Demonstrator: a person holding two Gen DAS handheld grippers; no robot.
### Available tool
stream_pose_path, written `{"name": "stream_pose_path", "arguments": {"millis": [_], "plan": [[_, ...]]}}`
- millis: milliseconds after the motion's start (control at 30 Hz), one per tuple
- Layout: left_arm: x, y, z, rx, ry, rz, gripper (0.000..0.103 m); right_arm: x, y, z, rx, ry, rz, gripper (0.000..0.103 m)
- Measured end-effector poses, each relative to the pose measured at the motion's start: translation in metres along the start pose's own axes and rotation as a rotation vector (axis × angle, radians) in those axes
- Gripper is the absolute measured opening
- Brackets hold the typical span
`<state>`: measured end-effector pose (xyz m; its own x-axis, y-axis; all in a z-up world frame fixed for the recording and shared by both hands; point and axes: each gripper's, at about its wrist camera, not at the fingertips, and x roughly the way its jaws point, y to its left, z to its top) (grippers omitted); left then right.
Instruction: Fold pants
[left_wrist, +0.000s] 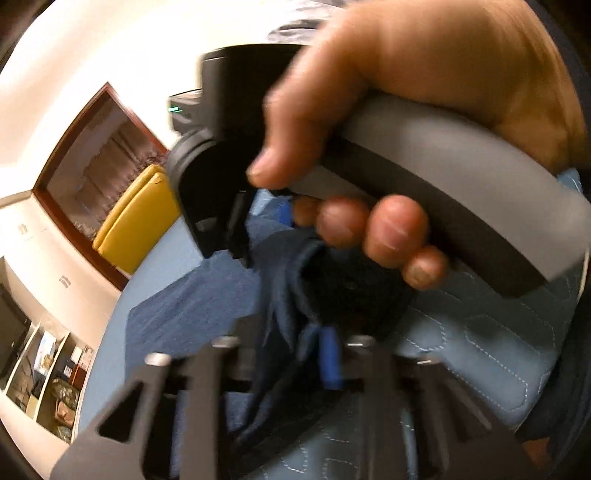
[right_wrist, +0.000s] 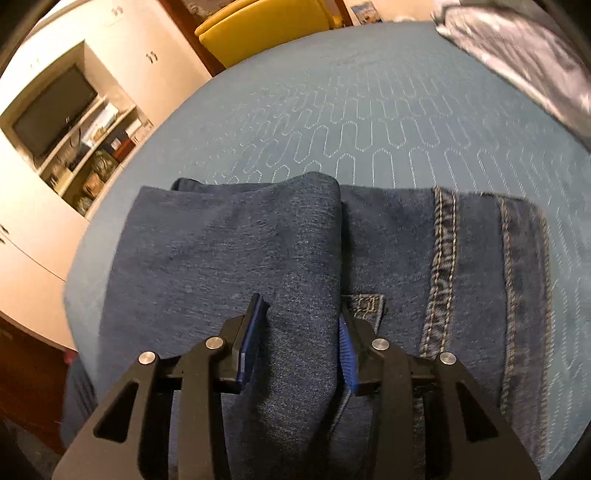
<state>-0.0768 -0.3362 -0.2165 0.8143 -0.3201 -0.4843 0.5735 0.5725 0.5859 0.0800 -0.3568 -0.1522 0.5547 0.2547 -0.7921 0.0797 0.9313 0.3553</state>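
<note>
Dark blue denim pants (right_wrist: 221, 240) lie folded on a light blue quilted cover (right_wrist: 369, 110), seams and a belt loop showing on the right. My right gripper (right_wrist: 301, 310) stands open low over them, and a raised fold of denim runs between its blue pads (right_wrist: 255, 332) without being pinched. In the left wrist view the pants (left_wrist: 192, 314) bunch up between the fingers of my left gripper (left_wrist: 288, 339), which is shut on the cloth. A person's hand (left_wrist: 406, 74) holding the right gripper's grey handle (left_wrist: 461, 184) fills the upper right there, close in front.
A yellow chair (right_wrist: 258, 29) stands past the far edge of the cover. A crumpled grey garment (right_wrist: 517, 55) lies at the far right. A TV and shelves (right_wrist: 55, 107) sit in the wall on the left.
</note>
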Motion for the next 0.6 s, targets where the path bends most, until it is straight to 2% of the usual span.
{"name": "stream_pose_path", "arguments": {"millis": [233,367,400,433,600], "plan": [[0.001,0.002,-0.008,0.006,0.002,0.002,0.015,0.007,0.011,-0.001,-0.09,-0.032,-0.081,0.037],[0.007,0.004,-0.011,0.001,0.003,0.002,0.015,0.004,0.011,-0.006,-0.092,-0.043,-0.094,0.037],[-0.004,0.004,0.006,0.001,0.003,0.002,0.015,0.004,0.011,-0.006,-0.09,-0.044,-0.092,0.036],[-0.016,0.004,0.01,0.003,0.001,0.003,0.015,0.001,0.008,-0.007,-0.089,-0.045,-0.091,0.036],[-0.027,-0.007,0.013,-0.001,-0.003,0.002,0.015,-0.003,0.006,-0.01,-0.092,-0.052,-0.095,0.032]]}}
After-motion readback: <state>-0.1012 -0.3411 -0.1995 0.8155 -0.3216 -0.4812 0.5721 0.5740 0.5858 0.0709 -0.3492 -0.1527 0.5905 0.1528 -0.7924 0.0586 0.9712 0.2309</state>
